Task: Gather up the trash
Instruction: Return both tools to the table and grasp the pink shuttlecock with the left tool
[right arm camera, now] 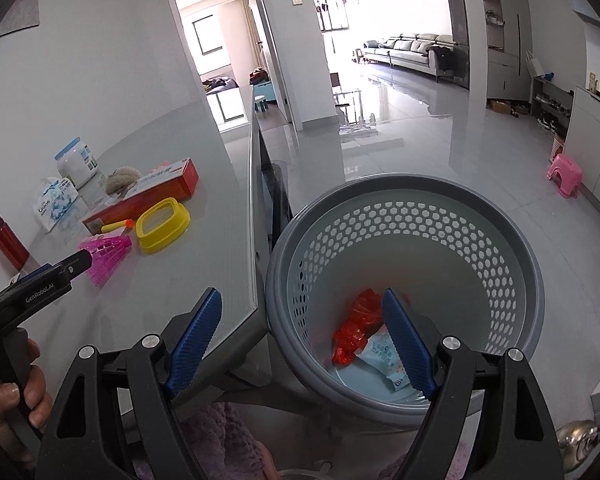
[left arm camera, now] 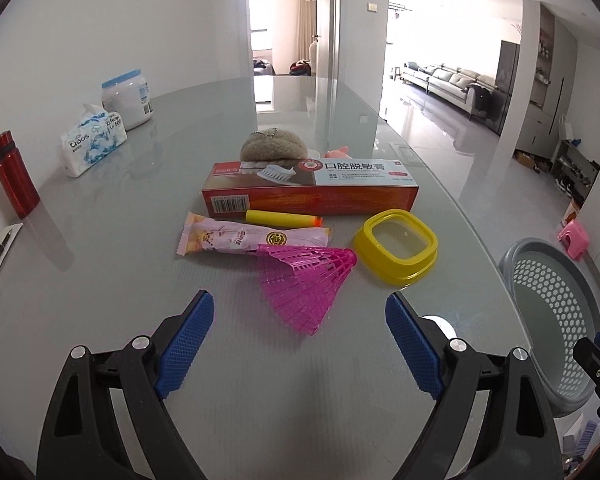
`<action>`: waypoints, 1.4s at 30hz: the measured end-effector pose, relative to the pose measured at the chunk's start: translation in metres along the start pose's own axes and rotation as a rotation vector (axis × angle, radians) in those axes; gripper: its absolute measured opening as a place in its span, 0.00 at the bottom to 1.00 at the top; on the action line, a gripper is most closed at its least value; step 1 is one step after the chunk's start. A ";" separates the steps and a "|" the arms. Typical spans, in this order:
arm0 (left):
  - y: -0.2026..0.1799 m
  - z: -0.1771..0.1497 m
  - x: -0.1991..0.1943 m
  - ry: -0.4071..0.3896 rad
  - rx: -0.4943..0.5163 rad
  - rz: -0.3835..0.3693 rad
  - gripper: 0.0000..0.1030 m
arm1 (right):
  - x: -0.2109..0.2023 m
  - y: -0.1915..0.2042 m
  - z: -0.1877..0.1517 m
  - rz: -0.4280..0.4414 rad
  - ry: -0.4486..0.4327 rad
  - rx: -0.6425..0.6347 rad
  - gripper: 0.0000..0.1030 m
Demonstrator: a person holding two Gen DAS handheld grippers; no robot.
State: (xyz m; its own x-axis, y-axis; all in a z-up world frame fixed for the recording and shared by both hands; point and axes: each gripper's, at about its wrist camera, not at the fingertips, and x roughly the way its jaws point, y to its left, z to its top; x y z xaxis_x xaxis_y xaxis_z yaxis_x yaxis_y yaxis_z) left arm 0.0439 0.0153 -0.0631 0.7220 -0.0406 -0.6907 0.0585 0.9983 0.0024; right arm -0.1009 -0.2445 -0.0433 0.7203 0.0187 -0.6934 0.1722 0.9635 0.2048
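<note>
My left gripper (left arm camera: 299, 344) wide, empty, over table (left arm camera: 100, 240). Snack wrapper (left arm camera: 236, 238) at 12 o'clock behind pink shuttlecock (left arm camera: 304, 284); approach low, pinch flat edge. My right gripper (right arm camera: 302, 340) wide, empty above bin (right arm camera: 404, 280).

Left wrist view faces the table (left arm camera: 100, 240); right overlooks the basket (right arm camera: 404, 184); both seemingly share both.

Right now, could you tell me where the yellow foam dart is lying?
In the left wrist view, the yellow foam dart lies mid-table, against the front of the toothpaste box and just behind the pink snack wrapper.
</note>
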 end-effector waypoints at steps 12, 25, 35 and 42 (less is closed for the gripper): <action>0.001 0.006 0.029 0.061 -0.017 -0.038 0.60 | 0.020 -0.005 0.002 -0.014 0.044 0.012 0.76; -0.001 0.005 0.023 0.062 0.017 -0.121 0.02 | 0.030 0.013 0.007 -0.024 0.058 -0.024 0.76; 0.027 0.007 -0.011 -0.054 0.051 -0.057 0.02 | 0.041 0.064 0.027 0.025 0.037 -0.105 0.76; 0.061 0.026 -0.014 -0.120 0.028 -0.002 0.02 | 0.068 0.108 0.040 0.036 0.060 -0.197 0.80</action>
State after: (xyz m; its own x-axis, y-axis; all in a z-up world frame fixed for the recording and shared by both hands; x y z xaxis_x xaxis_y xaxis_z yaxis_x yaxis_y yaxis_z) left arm 0.0550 0.0753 -0.0344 0.7988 -0.0493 -0.5996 0.0780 0.9967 0.0220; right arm -0.0067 -0.1503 -0.0406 0.6810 0.0643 -0.7295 0.0080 0.9954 0.0951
